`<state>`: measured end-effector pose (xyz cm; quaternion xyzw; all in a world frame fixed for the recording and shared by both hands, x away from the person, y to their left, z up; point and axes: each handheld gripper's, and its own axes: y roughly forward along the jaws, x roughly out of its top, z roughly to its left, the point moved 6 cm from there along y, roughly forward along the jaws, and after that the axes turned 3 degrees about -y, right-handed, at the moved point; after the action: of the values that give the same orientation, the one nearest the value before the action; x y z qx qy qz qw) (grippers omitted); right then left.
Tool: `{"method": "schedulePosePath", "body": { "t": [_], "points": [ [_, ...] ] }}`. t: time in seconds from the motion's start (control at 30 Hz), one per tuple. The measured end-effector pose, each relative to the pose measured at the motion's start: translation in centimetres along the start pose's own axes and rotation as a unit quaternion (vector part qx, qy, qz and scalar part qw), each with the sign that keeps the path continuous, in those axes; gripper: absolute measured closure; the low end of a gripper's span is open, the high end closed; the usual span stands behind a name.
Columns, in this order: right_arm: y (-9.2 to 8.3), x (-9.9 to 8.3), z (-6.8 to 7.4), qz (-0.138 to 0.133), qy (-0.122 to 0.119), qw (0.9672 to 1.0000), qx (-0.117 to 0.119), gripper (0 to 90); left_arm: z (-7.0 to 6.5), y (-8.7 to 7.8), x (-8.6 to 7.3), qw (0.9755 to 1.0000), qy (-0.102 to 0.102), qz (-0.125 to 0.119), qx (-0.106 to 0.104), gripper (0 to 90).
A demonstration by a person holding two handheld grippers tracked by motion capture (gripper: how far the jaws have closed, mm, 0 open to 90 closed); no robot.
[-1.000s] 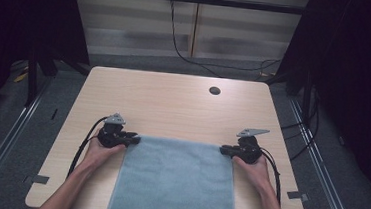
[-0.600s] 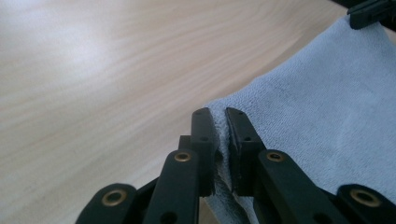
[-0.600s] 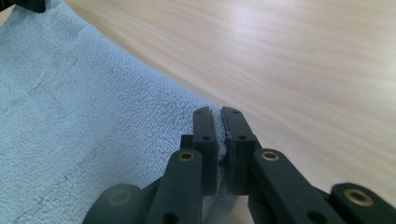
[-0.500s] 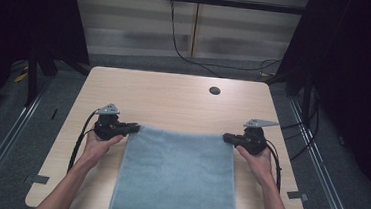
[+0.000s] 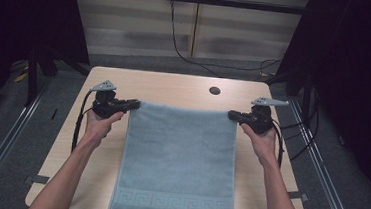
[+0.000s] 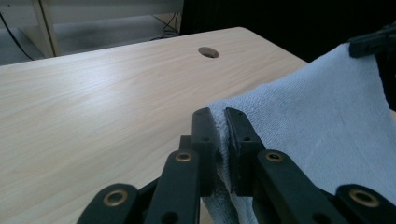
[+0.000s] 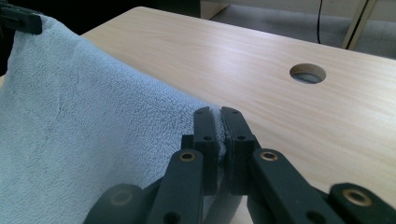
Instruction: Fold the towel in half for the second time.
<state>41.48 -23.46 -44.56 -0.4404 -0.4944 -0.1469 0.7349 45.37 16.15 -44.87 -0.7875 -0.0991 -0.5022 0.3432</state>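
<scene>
now, left gripper (image 5: 134,103): pinching the towel's far left corner, jaws just drawn tighter on it
right gripper (image 5: 233,115): pinching the far right corner
towel (image 5: 179,159): pale blue, far edge stretched between both, near end draped over the desk (image 5: 175,86) front

The towel (image 5: 179,164) lies on the table (image 5: 175,86) (hole (image 5: 214,91) behind it), grippers at its far corners.
</scene>
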Motion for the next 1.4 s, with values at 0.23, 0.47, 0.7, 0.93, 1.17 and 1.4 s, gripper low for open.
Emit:
{"method": "schedulePosePath", "body": {
  "t": [0.23,0.47,0.7,0.93,1.17,1.4],
  "points": [
    [-0.2,2.4,-0.7,-0.006,-0.011,0.9999,-0.010,86.6,0.4,-0.2,2.1,0.9992,-0.021,-0.034,-0.010,83.4],
    [-1.7,5.7,-1.0,-0.037,-0.023,0.9988,-0.024,86.8,-0.7,-1.8,5.6,0.9977,0.008,-0.067,-0.005,83.6],
    [-2.9,4.0,0.5,-0.049,-0.030,0.9984,-0.003,86.8,-1.9,-2.8,4.2,0.9977,0.031,-0.058,-0.016,83.6],
    [-5.0,2.2,2.4,-0.066,-0.033,0.9971,0.021,86.8,-4.5,-5.4,2.0,0.9961,0.053,-0.064,-0.029,83.5],
    [-6.9,0.8,4.6,-0.067,-0.045,0.9960,0.039,86.7,-6.0,-7.0,-0.2,0.9960,0.059,-0.055,-0.038,83.4],
    [-7.6,-2.3,6.8,-0.048,-0.047,0.9964,0.052,86.4,-6.7,-7.6,-3.6,0.9975,0.045,-0.036,-0.041,83.2]
  ]
}}
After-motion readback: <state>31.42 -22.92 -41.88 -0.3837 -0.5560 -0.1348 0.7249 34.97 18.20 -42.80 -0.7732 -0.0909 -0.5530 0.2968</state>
